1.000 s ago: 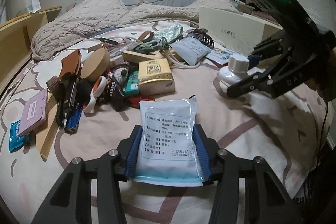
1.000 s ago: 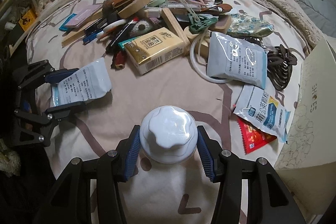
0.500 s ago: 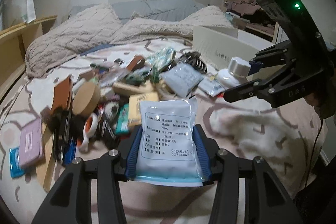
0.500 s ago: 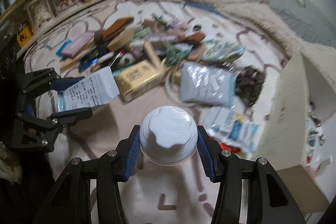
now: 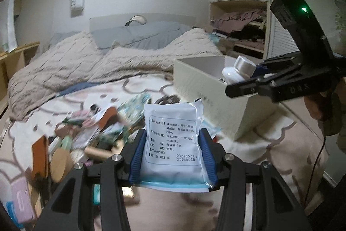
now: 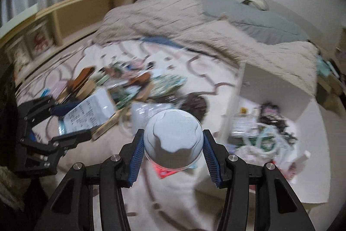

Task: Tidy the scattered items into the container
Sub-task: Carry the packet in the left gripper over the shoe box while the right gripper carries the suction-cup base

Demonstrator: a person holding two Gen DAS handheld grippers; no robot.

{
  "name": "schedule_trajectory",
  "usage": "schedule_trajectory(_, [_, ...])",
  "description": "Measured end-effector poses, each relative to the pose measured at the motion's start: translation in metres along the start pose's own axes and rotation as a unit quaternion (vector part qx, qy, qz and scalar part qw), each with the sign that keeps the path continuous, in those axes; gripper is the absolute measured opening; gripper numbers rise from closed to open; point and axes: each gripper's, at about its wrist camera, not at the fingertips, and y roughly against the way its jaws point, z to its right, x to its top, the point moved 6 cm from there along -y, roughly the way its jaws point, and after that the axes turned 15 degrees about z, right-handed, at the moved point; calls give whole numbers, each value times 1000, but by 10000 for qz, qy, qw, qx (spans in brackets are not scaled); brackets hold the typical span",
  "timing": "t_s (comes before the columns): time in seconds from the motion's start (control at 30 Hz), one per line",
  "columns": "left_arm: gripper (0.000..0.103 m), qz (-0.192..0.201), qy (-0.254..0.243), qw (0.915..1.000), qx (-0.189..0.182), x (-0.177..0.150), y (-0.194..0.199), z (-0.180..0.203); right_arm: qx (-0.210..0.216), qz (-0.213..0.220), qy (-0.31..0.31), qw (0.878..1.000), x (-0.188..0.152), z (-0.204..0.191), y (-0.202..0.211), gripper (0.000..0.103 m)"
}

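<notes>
both wrist cams look out along their fingers from just above the bed (image 5: 151, 88), sharing the clutter pile (image 6: 129, 88) and box (image 5: 207, 88).

Bed (image 5: 270, 144) with clutter (image 5: 90, 133), box (image 5: 207, 88), blanket (image 5: 64, 62)

The right gripper (image 6: 173, 152) clamps a white bottle (image 6: 173, 140) by its scalloped cap above the bed, beside an open white box (image 6: 270, 88) holding items. At left, the left gripper (image 6: 62, 120) grips a printed white sachet (image 6: 88, 112) near the blurred clutter (image 6: 138, 83).
</notes>
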Motion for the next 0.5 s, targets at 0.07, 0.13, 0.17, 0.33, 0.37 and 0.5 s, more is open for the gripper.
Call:
schedule_trajectory(0.07, [49,24,2,9999,-124,6,-9,7,-223,104,-155,9996,4,20,5,53])
schedule_trajectory(0.13, [49,46,24,9997,-250,11,-17,14,-390,163,-283,9987,6,36,7,53])
schedule_trajectory(0.17, [49,55,35,9995,-311,13,-20,16,-478,180,-356,9981,6,44,9,53])
schedule_trajectory(0.33, [49,99,105,9982,-585,29,-42,33,-981,262,-624,9929,2,85,13,53])
schedule_trajectory(0.37, [49,105,120,9979,-634,32,-45,36,-1095,280,-676,9913,2,94,14,53])
schedule_trajectory(0.5, [49,178,90,9967,-784,45,-61,50,-1395,292,-869,9860,1,127,14,53])
